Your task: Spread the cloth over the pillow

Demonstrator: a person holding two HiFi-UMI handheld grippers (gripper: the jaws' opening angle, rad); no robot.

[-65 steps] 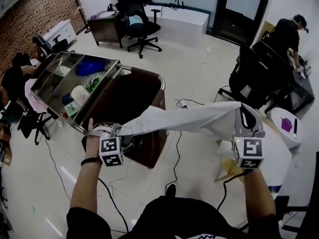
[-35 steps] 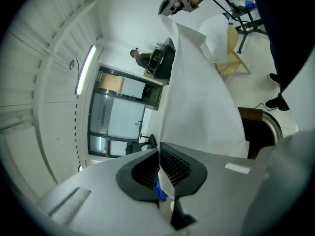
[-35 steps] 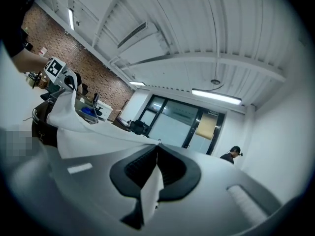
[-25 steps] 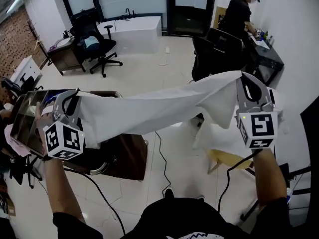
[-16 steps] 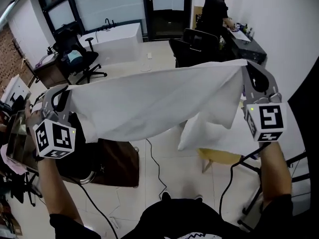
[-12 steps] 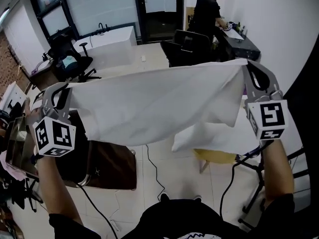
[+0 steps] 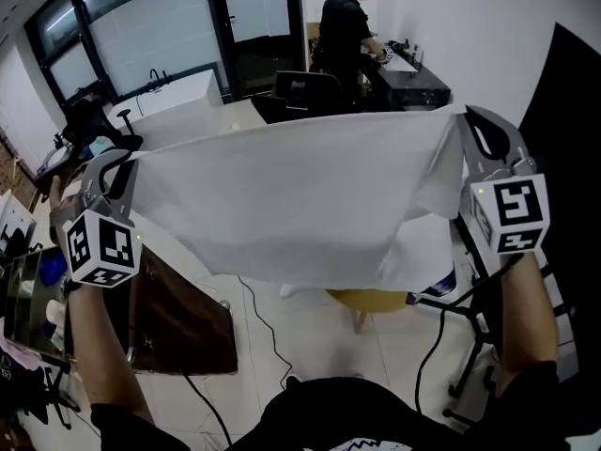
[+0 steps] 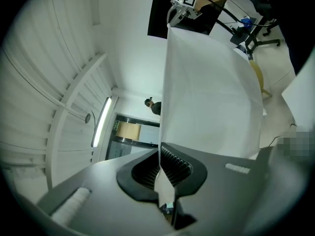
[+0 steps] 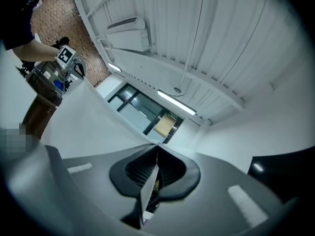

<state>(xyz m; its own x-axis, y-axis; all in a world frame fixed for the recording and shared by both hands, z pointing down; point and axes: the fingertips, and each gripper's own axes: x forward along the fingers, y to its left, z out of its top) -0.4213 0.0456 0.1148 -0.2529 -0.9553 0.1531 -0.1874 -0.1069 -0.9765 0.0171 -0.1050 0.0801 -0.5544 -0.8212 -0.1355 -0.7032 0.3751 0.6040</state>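
Observation:
A white cloth (image 7: 291, 200) hangs stretched wide in the air between my two grippers. My left gripper (image 7: 125, 161) is shut on its left top corner, with the cloth edge pinched between the ribbed pads (image 8: 170, 163). On the right top corner my right gripper (image 7: 462, 125) is shut, a fold of cloth caught in its jaws (image 9: 147, 183). Below the cloth's lower right edge a white bit of the pillow (image 7: 430, 252) shows on a yellowish stool (image 7: 376, 299); the cloth hides the rest of it.
A person in black (image 7: 343, 17) stands at a dark desk (image 7: 408, 78) at the back, behind a black office chair (image 7: 300, 90). A brown cabinet (image 7: 178, 318) and a metal cart (image 7: 28, 289) stand at left. A black stand (image 7: 474, 341) and floor cables (image 7: 263, 313) lie at right.
Both grippers have risen and swung right with the cloth, which went from a twisted band to a wide sheet. The pillow, plainly seen before, is now mostly behind the cloth.

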